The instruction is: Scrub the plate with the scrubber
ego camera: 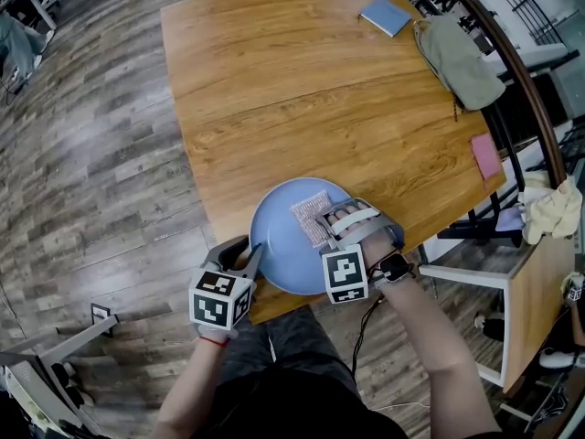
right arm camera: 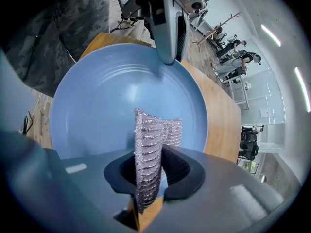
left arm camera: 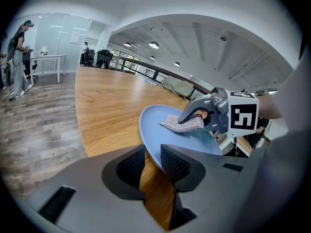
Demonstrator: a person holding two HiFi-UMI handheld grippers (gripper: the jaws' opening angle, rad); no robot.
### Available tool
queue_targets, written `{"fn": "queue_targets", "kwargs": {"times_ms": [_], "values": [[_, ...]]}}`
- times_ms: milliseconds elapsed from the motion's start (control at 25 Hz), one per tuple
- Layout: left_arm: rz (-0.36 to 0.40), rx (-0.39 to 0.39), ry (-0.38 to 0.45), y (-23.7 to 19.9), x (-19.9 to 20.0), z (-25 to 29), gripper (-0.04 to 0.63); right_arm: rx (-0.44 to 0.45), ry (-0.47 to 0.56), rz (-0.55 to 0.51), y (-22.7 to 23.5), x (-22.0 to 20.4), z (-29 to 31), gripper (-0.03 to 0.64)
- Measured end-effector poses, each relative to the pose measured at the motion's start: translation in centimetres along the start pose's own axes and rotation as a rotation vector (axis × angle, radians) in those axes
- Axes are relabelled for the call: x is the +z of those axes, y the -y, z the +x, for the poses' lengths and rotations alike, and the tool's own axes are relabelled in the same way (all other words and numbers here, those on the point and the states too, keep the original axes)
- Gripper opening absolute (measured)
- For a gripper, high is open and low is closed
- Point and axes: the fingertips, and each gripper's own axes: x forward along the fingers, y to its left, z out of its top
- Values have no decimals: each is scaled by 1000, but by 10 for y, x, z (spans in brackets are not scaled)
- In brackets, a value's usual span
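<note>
A round blue plate [ego camera: 279,238] lies at the near edge of the wooden table [ego camera: 302,90]. My left gripper [ego camera: 251,256] is shut on the plate's near-left rim, and the rim runs between its pads [left arm camera: 175,165]. The right gripper [ego camera: 322,223] is shut on a silver mesh scrubber [ego camera: 311,216], which rests on the plate's far-right part. In the right gripper view the scrubber [right arm camera: 154,144] stands upright between the pads, with its free end on the plate [right arm camera: 97,110]. In the left gripper view the scrubber [left arm camera: 182,124] lies flat on the plate [left arm camera: 155,125].
At the table's far right are a blue notebook [ego camera: 385,16] and an olive bag [ego camera: 457,58], with a pink pad [ego camera: 485,155] at the right edge. A chair with a yellowish cloth [ego camera: 548,210] stands to the right. A person [left arm camera: 18,57] stands far off.
</note>
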Motion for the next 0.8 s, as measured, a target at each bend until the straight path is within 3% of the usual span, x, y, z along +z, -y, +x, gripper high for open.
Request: {"fn": "queue_targets", "kwargs": {"times_ms": [320, 800], "values": [[18, 13, 1, -1, 1, 0, 97, 51, -24, 30, -28, -8, -16, 86], [16, 17, 2, 0, 3, 1, 97, 181, 42, -82, -78, 23, -43, 86]]}}
